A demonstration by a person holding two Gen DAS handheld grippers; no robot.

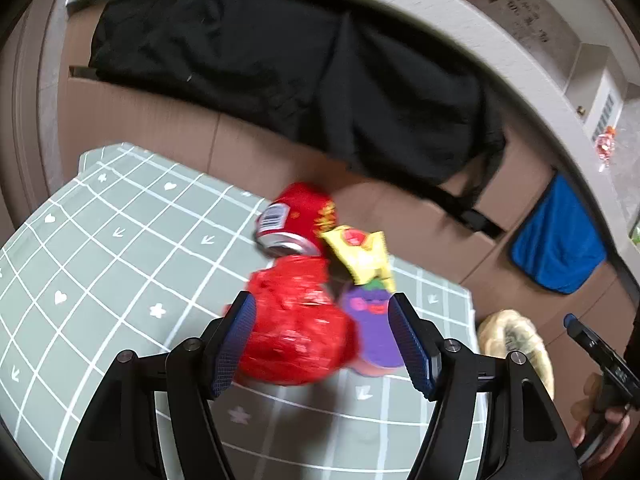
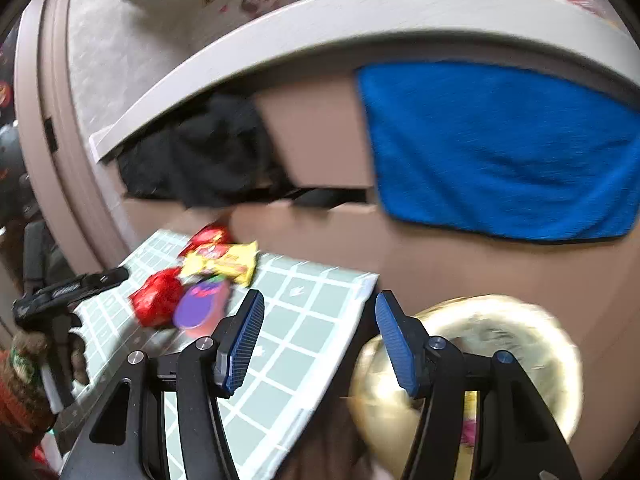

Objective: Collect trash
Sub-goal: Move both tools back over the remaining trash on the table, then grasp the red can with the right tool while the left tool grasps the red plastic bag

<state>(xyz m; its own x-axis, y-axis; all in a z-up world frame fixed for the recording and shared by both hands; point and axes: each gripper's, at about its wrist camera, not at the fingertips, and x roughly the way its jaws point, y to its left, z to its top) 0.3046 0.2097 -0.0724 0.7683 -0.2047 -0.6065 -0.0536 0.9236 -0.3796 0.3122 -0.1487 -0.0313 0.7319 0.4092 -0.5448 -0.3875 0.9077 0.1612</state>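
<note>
Crumpled red wrapper, purple eggplant packet, yellow packet and red can heaped on checked green mat; left gripper spread wide around the pile, right gripper apart beside mat edge, over round pale bin

Each wrist camera looks forward and down, close over the mat. Both views share the trash pile and boxes.
</note>
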